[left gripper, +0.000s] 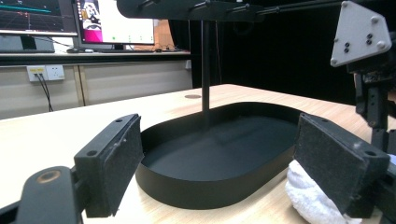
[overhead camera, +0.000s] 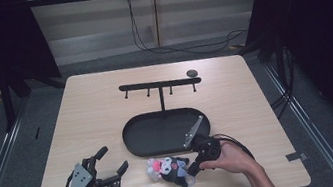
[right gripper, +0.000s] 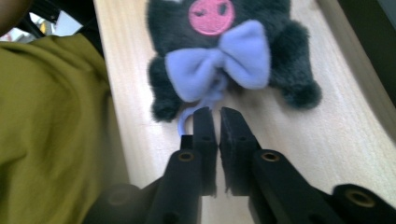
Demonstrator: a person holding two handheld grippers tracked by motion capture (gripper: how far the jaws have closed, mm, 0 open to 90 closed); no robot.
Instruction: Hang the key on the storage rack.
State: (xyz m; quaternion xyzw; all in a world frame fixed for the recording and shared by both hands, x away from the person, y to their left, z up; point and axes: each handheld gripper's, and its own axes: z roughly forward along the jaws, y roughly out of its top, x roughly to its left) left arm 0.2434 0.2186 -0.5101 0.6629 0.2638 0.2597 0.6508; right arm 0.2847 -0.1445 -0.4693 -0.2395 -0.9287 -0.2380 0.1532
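Observation:
A dark plush toy [overhead camera: 169,169] with a pink face patch and a lavender bow [right gripper: 219,63] lies on the table near the front edge. My right gripper [overhead camera: 190,170] [right gripper: 218,114] touches the toy from the right. Its jaws are pressed nearly together on the thin lavender loop [right gripper: 183,122] that hangs from the bow. My left gripper [overhead camera: 113,159] [left gripper: 219,140] rests at the front left with its jaws wide apart and nothing between them. It faces the black oval tray [overhead camera: 132,129] [left gripper: 205,186]. A white part of the toy [left gripper: 306,196] shows beside its right jaw.
A black post with a hook bar [overhead camera: 159,83] [left gripper: 205,70] rises from the tray. A small dark disc [overhead camera: 192,73] lies behind it. The right gripper's grey plate [left gripper: 359,32] stands at the right. Olive cloth [right gripper: 46,130] hangs past the table's front edge.

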